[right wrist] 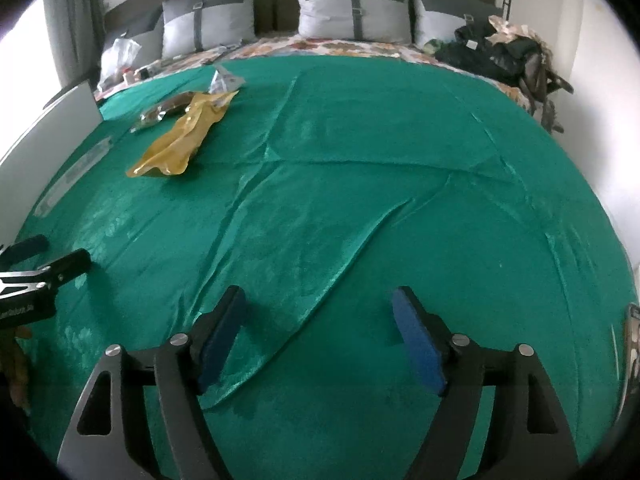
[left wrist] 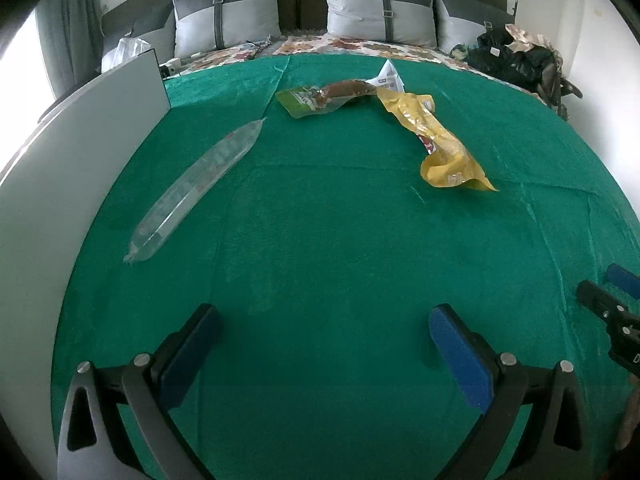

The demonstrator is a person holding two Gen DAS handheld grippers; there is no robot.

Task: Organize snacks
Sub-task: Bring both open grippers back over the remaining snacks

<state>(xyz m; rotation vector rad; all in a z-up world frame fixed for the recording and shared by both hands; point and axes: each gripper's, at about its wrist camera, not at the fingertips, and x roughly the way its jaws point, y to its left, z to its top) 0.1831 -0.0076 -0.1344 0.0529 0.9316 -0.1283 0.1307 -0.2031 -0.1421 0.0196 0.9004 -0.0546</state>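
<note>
A yellow snack pouch lies crumpled on the green cloth, ahead and right of my left gripper. A green-and-brown pouch and a white packet lie behind it. A long clear packet lies at the left, beside the white board. My left gripper is open and empty. My right gripper is open and empty over wrinkled cloth; the yellow pouch is far ahead to its left, with the brown pouch, a silvery packet and the clear packet around it.
A white board stands along the left edge of the cloth. Grey pillows and a headboard are at the back. A dark pile of clothes and bags sits at the back right. A plastic bag lies at the back left.
</note>
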